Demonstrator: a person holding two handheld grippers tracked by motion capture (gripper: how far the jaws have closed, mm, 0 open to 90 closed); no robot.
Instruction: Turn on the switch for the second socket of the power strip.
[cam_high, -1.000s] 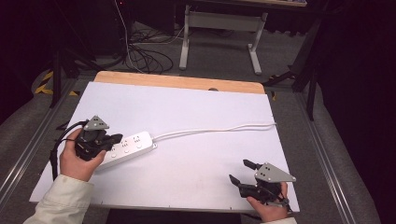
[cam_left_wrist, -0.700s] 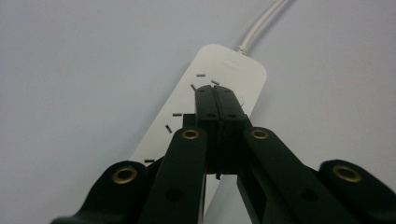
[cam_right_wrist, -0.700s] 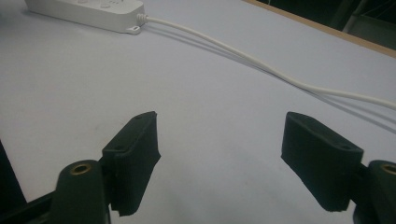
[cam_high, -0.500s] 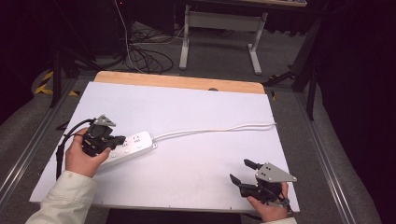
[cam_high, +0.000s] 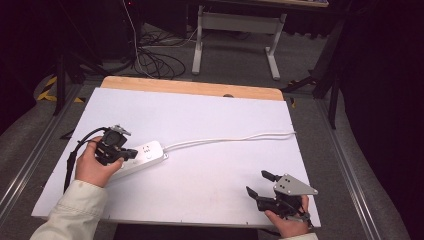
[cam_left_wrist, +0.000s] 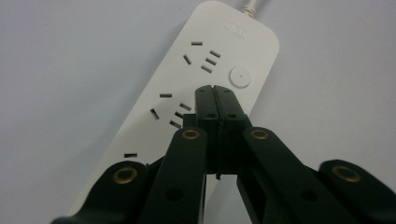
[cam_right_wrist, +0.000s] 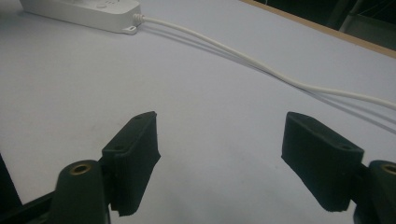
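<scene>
On the white tabletop (cam_high: 210, 120), the power strip (cam_high: 142, 155) serves as landmark, lying at an angle on the left half. The left gripper (cam_high: 131, 153) is over its near end, jaws pressed fully together with nothing between them; in the left gripper view the tips (cam_left_wrist: 216, 95) sit above the strip's face (cam_left_wrist: 196, 70), just short of the round button (cam_left_wrist: 241, 76), beside 2 socket groups. The strip's white cable (cam_high: 235, 138) runs rightward from its far end toward the tabletop's right edge. Well right of the strip, near the front edge, the right gripper (cam_high: 257, 184) rests with jaws wide apart and empty, pointing back toward the strip (cam_right_wrist: 84, 9).
</scene>
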